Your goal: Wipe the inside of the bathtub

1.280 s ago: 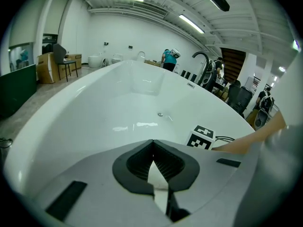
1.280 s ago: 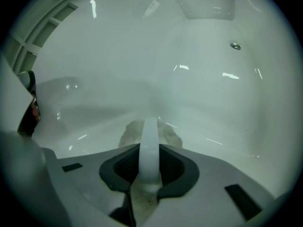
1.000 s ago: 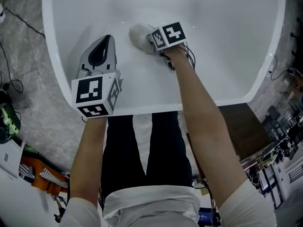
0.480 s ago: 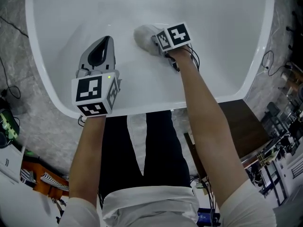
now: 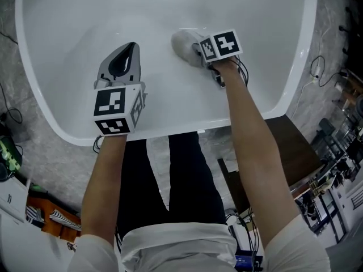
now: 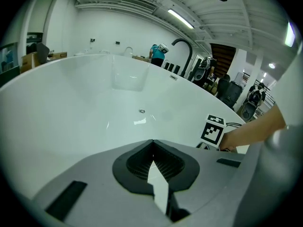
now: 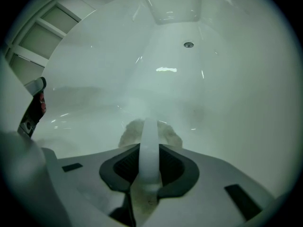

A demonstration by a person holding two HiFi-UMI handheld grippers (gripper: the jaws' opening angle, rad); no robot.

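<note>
Bathtub, white and glossy point(image 5: 170, 123), lies below the person. The right tongs point(image 7: 150, 150) clamp a pale fluffy wiping pad point(image 5: 186, 45) against its inner wall. The left tongs point(image 6: 152, 145) are closed and empty. On the slick surface the pad could skid or twist loose.

My right tool point(image 5: 197, 50) is down inside the white oval bathtub point(image 5: 272, 67). It is clamped on a pale grey wiping cloth point(image 5: 182, 44), which sticks out ahead of it and rests against the tub's inner surface. The small round metal drain point(image 7: 188, 44) lies farther ahead of this tool, on the tub floor. My left tool point(image 5: 130, 47) is to its left, above the tub just inside the near rim. Its jaws are together on nothing, apart from the cloth.
</note>
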